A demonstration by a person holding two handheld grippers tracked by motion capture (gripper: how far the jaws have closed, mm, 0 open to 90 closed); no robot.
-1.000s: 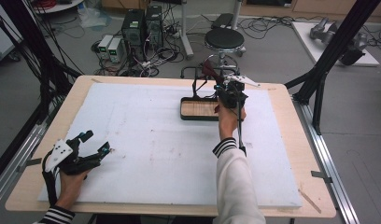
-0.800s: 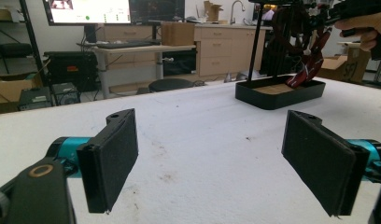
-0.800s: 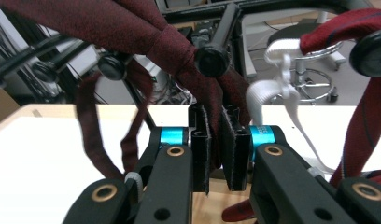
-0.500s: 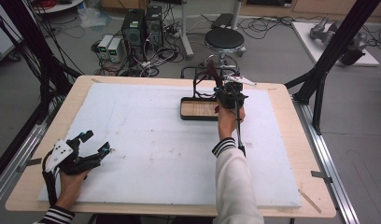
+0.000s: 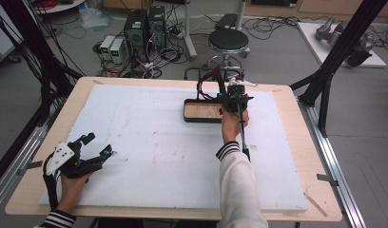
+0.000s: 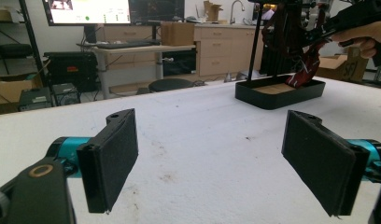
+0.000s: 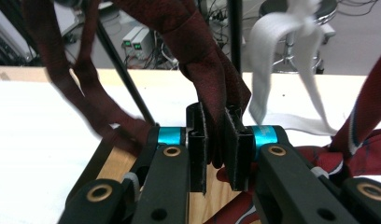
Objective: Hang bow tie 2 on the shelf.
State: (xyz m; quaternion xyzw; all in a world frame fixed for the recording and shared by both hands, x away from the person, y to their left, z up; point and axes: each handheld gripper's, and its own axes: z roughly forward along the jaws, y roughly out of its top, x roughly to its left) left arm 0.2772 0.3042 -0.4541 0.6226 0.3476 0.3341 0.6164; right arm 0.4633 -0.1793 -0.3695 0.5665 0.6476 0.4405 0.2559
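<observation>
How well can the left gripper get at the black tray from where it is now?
Probably yes. The left gripper rests open at the near left corner, and bare white mat lies between it and the black tray. But the right gripper, shut on the dark red tie, crowds the tray.

Dark red necktie point(image 7: 212, 79), soft folded fabric with thin stripes on the lower part, hangs bunched and pinched between the right gripper point(image 7: 215, 154) pads, its tail dipping into the black tray point(image 5: 188, 115). Tray is shallow, wood-bottomed, sitting on the white tabletop near the far edge, right of centre.
</observation>
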